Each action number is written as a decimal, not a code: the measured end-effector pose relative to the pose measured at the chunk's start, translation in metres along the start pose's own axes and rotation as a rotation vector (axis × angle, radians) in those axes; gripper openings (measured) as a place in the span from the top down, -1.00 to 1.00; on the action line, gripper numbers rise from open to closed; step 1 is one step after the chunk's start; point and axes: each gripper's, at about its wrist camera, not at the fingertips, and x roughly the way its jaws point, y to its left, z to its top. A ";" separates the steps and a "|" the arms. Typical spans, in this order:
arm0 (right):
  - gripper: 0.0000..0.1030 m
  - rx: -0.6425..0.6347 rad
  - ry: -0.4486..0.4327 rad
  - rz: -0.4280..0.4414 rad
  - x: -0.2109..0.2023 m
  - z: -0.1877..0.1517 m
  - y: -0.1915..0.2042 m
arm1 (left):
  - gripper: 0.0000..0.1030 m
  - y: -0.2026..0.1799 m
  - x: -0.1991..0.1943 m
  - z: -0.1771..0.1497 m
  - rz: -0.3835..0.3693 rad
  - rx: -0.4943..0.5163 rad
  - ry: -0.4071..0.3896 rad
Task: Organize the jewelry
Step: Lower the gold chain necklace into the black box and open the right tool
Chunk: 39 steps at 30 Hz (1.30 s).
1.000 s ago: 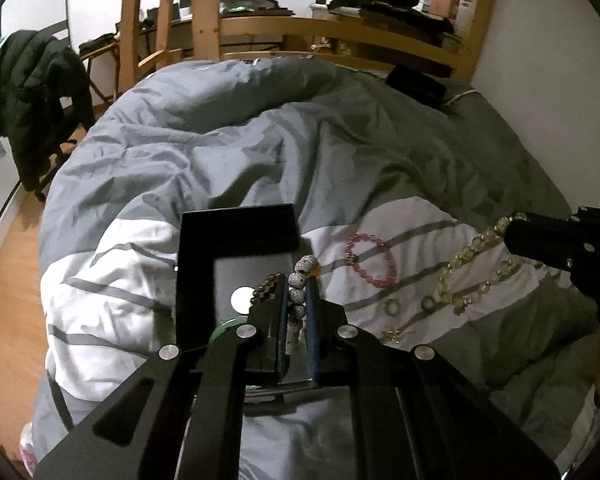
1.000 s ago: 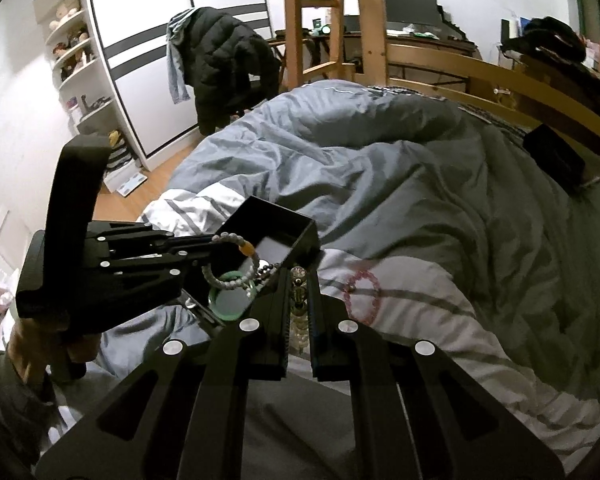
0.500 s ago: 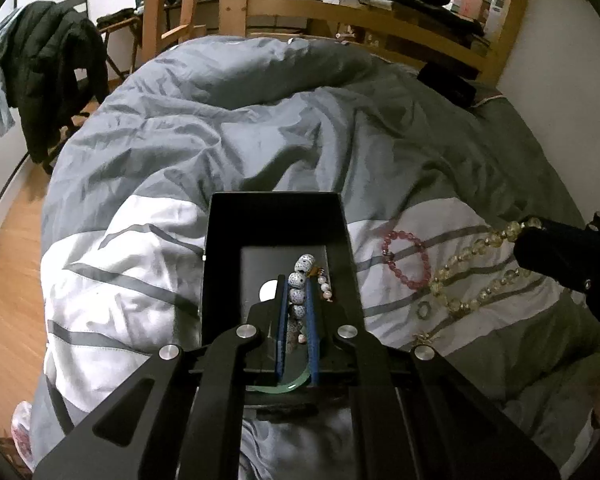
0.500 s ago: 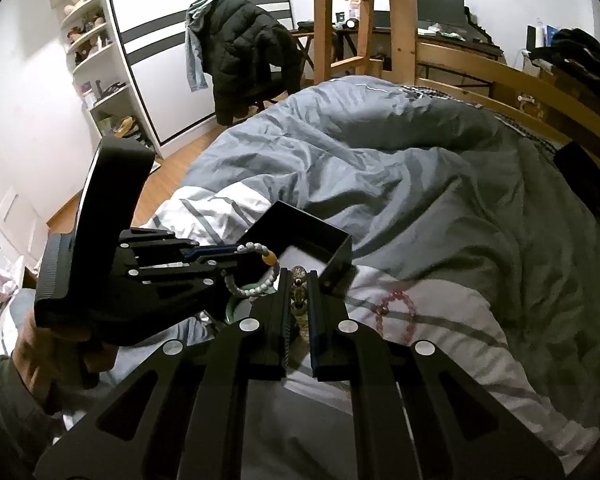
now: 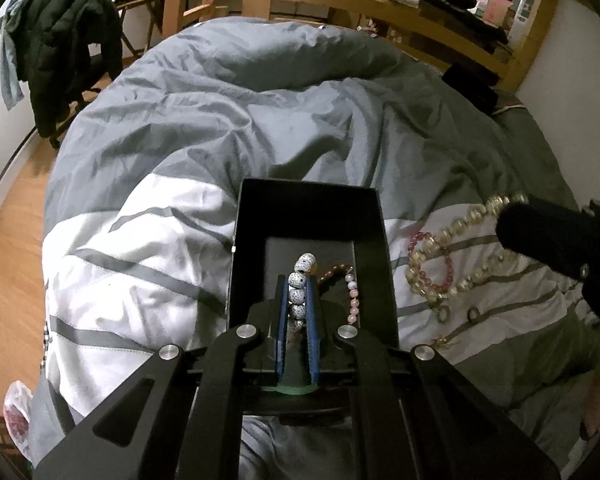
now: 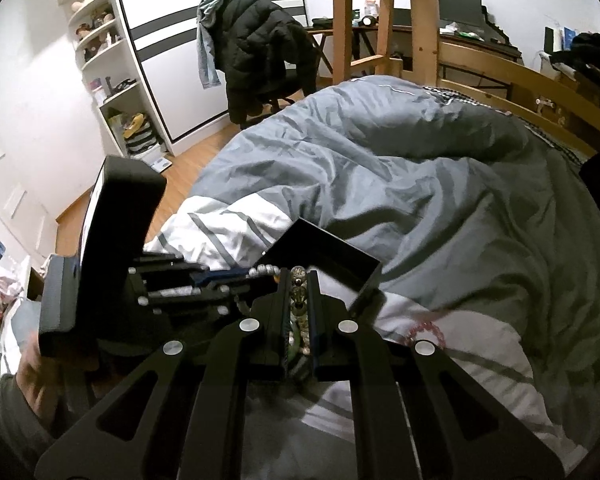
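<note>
Left fingers (image 5: pixel 298 280) pinching speckled bracelet (image 5: pixel 300 284) over black box (image 5: pixel 256 240); right fingers (image 6: pixel 299 280) clamping yellow-beaded necklace (image 6: pixel 299 300).

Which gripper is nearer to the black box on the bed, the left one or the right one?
Left. The left gripper holds a spotted bead bracelet directly over the open black box. The right gripper is off to the box's right, holding a yellow bead necklace above the duvet.

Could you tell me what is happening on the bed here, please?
A person is sorting jewelry into a black box on the duvet. The left gripper holds a speckled bead bracelet over the box. The right gripper is shut on a yellowish bead necklace. A pink bracelet lies on the duvet.
</note>
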 end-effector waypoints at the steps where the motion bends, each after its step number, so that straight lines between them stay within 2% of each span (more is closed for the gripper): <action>1: 0.84 -0.005 0.003 0.000 0.003 0.002 0.001 | 0.83 0.001 0.001 0.000 0.003 -0.003 0.006; 15: 0.84 0.000 0.047 -0.002 0.033 0.009 -0.001 | 0.84 0.003 -0.001 -0.009 0.006 -0.040 0.042; 24: 0.84 0.012 0.057 0.017 0.043 0.011 -0.001 | 0.84 0.009 -0.002 -0.010 -0.022 -0.074 0.042; 35: 0.81 0.059 0.076 0.028 0.051 0.010 -0.005 | 0.83 0.015 -0.007 -0.008 -0.022 -0.104 0.029; 36: 0.81 0.068 0.073 0.030 0.050 0.010 -0.006 | 0.81 0.015 -0.008 -0.008 -0.021 -0.107 0.024; 37: 0.77 0.080 0.072 0.033 0.050 0.010 -0.008 | 0.68 0.016 -0.009 -0.008 -0.017 -0.109 0.016; 38: 0.63 0.093 0.072 0.038 0.050 0.011 -0.010 | 0.55 0.016 -0.010 -0.007 -0.016 -0.113 0.010; 39: 0.50 0.104 0.069 0.035 0.048 0.011 -0.012 | 0.20 0.017 -0.012 -0.007 -0.014 -0.116 0.003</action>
